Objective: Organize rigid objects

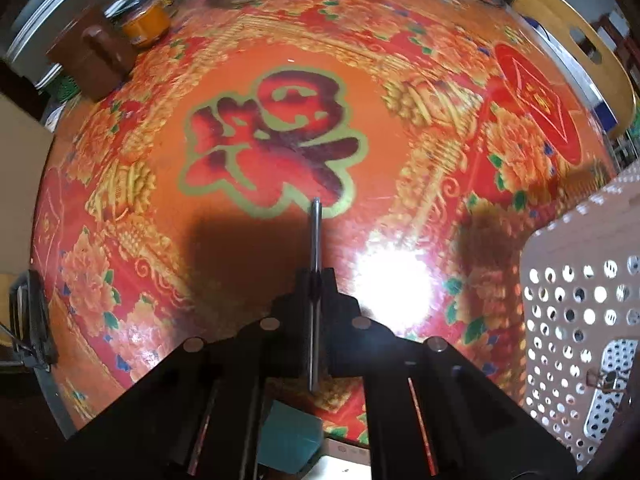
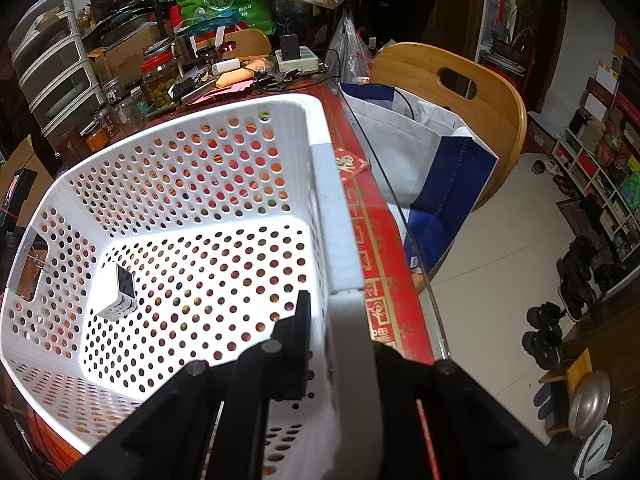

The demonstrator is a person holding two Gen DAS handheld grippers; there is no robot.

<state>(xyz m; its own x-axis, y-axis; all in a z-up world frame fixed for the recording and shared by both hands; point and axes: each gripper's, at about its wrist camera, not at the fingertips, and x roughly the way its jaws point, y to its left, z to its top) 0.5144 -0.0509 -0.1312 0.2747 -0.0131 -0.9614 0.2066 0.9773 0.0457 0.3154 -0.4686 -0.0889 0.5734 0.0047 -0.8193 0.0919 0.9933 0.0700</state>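
The counter (image 1: 420, 80) fills the left wrist view, its red and gold floral cover marked with a big central character, glare flaring off it beside the basket. That white perforated basket (image 2: 224, 168) is our landmark: it sits on the counter, hard against the edge nearest the wooden chair (image 2: 472, 92). A small white cube-shaped adapter (image 2: 119, 294) lies on the basket's floor, towards the wall with the handle cut-out. The right hand-held gripper (image 2: 320, 344) is clamped narrow on the basket's near rim, one finger inside, the other outside the wall. Out on the counter beside the basket, the left hand-held gripper (image 1: 316, 276) is pinched tight on a thin metal rod (image 1: 315, 236), which runs up between the fingers and sticks out past the tips over the cover. An orange-filled jar (image 1: 146, 20) stands far across the counter from the basket.
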